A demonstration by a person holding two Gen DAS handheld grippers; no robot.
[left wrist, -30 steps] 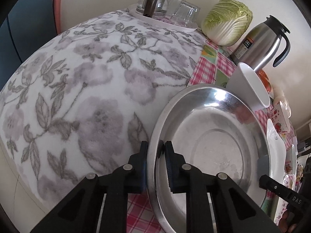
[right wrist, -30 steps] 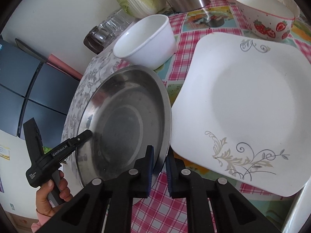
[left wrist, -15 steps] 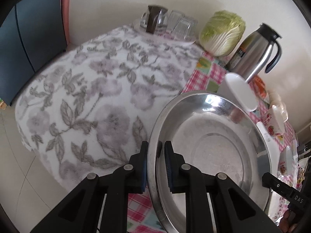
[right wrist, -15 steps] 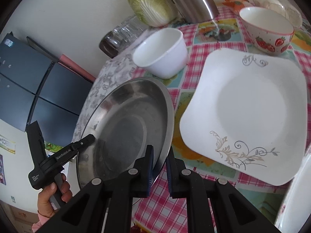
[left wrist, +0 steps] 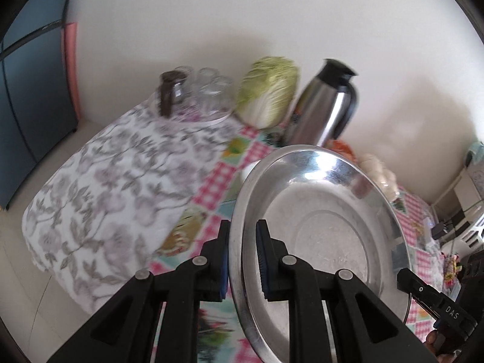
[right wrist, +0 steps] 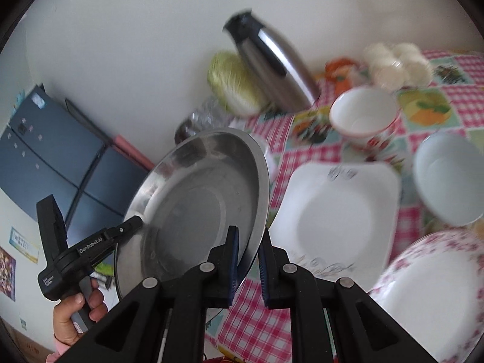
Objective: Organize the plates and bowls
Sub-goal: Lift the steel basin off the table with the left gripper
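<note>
While clamped on opposite rim edges of a steel plate [left wrist: 320, 230] by left gripper [left wrist: 242, 260] and right gripper [right wrist: 248, 261], held tilted above the checked table [right wrist: 302, 139]; could slip or strike the square white plate [right wrist: 335, 220] below if either thin-edge pinch loosens.

In our right gripper [right wrist: 248, 261] we hold the rim of the steel plate [right wrist: 193, 211], its two fingers closed on the edge, while our left gripper [right wrist: 133, 222] clamps the opposite rim, so the plate hangs tilted above the checked tablecloth [right wrist: 281, 157]. Beside it on the cloth lies a white square plate [right wrist: 335, 220], with a strawberry bowl [right wrist: 363, 116], a pale bowl [right wrist: 444, 178] and a pink-flowered bowl [right wrist: 429, 296] around it. Behind stand a steel thermos [right wrist: 272, 63] and a cabbage [right wrist: 234, 83].
</note>
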